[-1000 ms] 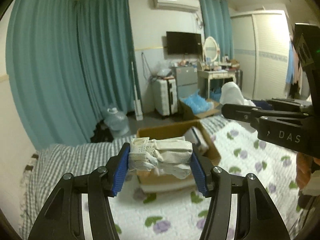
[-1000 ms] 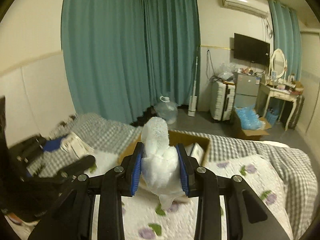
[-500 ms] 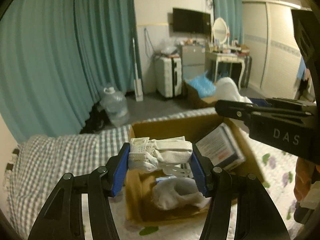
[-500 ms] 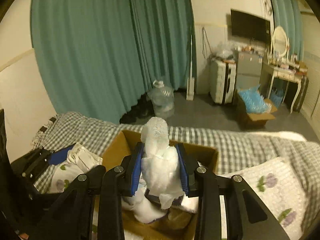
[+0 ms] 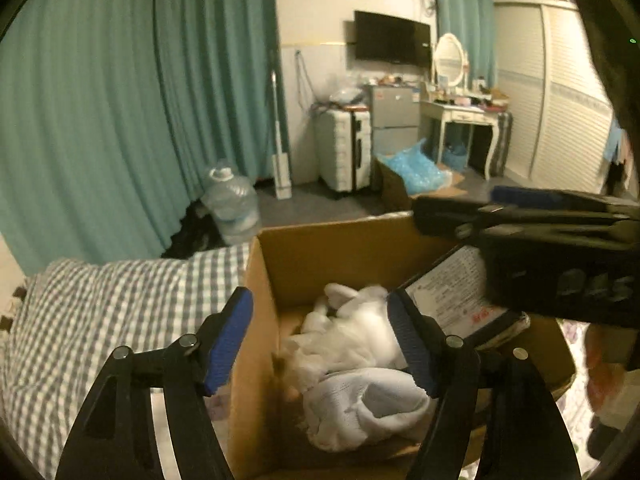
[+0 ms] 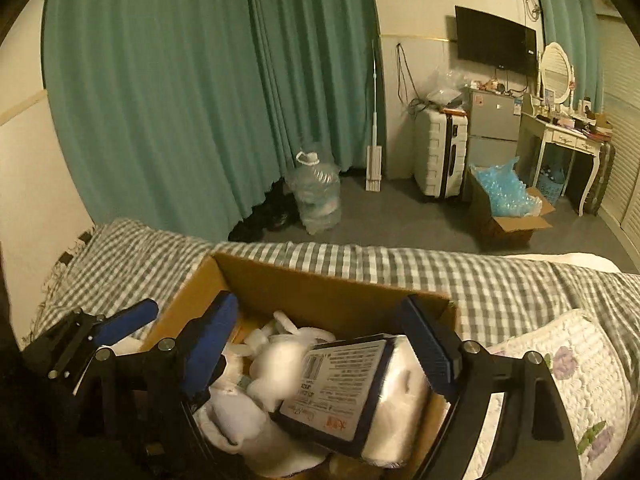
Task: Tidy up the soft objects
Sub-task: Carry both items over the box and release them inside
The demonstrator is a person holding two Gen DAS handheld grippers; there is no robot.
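A brown cardboard box [image 5: 344,248] [image 6: 320,284] sits on the bed. Inside lie white soft items: a bundle of white cloth [image 5: 356,332] [image 6: 280,364] and a pale sock-like piece [image 5: 368,404]. A flat pack with a printed label [image 5: 452,292] [image 6: 340,388] leans in the box. My left gripper [image 5: 320,338] is open and empty over the box's left wall. My right gripper [image 6: 320,348] is open and empty over the box. The right gripper shows in the left wrist view [image 5: 520,216]; the left gripper shows in the right wrist view [image 6: 116,328].
The bed has a grey checked blanket [image 5: 120,296] [image 6: 480,280] and a white floral quilt [image 6: 580,380]. Beyond it are teal curtains [image 5: 140,100], a water jug [image 6: 316,196], a white suitcase [image 6: 440,152], an open carton with blue bags [image 6: 504,204] and a dressing table [image 6: 568,136].
Both grippers have opened and let go of their white soft items, which now lie in the box. Both grippers moved forward and lower over the box.
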